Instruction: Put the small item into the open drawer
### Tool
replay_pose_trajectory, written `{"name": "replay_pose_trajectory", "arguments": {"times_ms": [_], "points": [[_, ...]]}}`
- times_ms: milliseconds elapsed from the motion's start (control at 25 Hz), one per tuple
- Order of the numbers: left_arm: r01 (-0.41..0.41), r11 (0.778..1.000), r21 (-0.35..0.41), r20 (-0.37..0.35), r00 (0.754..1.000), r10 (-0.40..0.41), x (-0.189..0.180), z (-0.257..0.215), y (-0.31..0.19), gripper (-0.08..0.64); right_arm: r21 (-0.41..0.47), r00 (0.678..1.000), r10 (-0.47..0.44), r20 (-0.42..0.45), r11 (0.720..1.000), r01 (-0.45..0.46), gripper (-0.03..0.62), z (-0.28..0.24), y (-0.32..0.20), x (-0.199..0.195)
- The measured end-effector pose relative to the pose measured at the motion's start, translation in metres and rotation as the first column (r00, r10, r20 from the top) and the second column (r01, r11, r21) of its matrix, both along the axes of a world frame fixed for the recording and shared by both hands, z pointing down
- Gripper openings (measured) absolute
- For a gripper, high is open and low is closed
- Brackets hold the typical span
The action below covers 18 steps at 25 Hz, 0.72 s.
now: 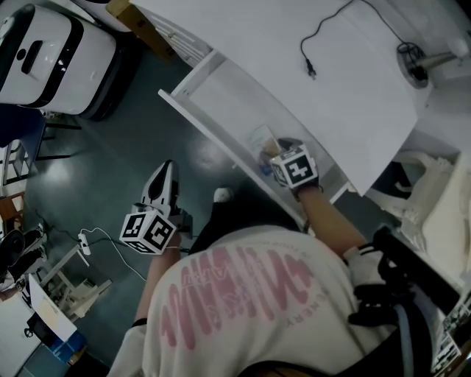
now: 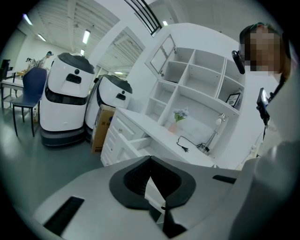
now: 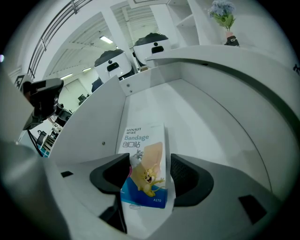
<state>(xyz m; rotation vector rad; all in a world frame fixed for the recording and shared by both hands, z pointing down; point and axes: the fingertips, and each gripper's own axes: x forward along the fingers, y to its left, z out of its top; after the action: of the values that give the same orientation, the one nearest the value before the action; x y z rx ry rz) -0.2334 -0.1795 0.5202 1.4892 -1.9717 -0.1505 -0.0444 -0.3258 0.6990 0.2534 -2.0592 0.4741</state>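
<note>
The small item is a bandage box (image 3: 140, 140) with a cartoon mouse on it. It lies flat on the floor of the open white drawer (image 3: 197, 112), between the jaws of my right gripper (image 3: 150, 159). The jaws stand wide at its two sides and do not squeeze it. In the head view the right gripper (image 1: 274, 151) reaches down into the drawer (image 1: 193, 116), with the box (image 1: 261, 138) just ahead of it. My left gripper (image 1: 167, 168) hangs over the floor to the left of the drawer, shut and empty. In its own view the left gripper (image 2: 157, 197) points toward the desk.
A white desk top (image 1: 353, 88) overhangs the drawer and carries a black power cord (image 1: 309, 60) and a lamp base (image 1: 416, 62). White robot machines (image 1: 51, 59) and a cardboard box (image 1: 140, 22) stand on the dark floor at the upper left. Wall shelves (image 2: 197, 79) rise behind the desk.
</note>
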Motion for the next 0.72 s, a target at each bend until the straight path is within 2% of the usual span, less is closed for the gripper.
{"name": "replay_pose_trajectory", "arguments": {"times_ms": [240,400,560,720], "points": [[-0.027,1.0,0.011,-0.019,0.999,0.027,0.006,0.001,0.004,0.029,0.046,0.998,0.009,-0.068,0.999,-0.006,0.29,-0.002,-0.001,-0.001],[-0.062,0.998,0.029,-0.021,0.998,0.063,0.008,-0.002,0.01,0.029,0.103,0.994,-0.027,-0.105,0.994,0.038,0.264,-0.005,-0.001,-0.004],[-0.098,0.994,0.042,-0.014,0.995,0.099,0.008,-0.009,0.023,0.029,0.085,0.99,-0.046,-0.133,0.995,0.058,0.261,-0.003,0.006,-0.003],[-0.098,0.994,0.058,0.009,0.995,0.097,0.002,-0.015,0.033,0.029,0.095,0.986,-0.068,-0.155,0.992,0.083,0.262,-0.002,0.005,-0.004]]}}
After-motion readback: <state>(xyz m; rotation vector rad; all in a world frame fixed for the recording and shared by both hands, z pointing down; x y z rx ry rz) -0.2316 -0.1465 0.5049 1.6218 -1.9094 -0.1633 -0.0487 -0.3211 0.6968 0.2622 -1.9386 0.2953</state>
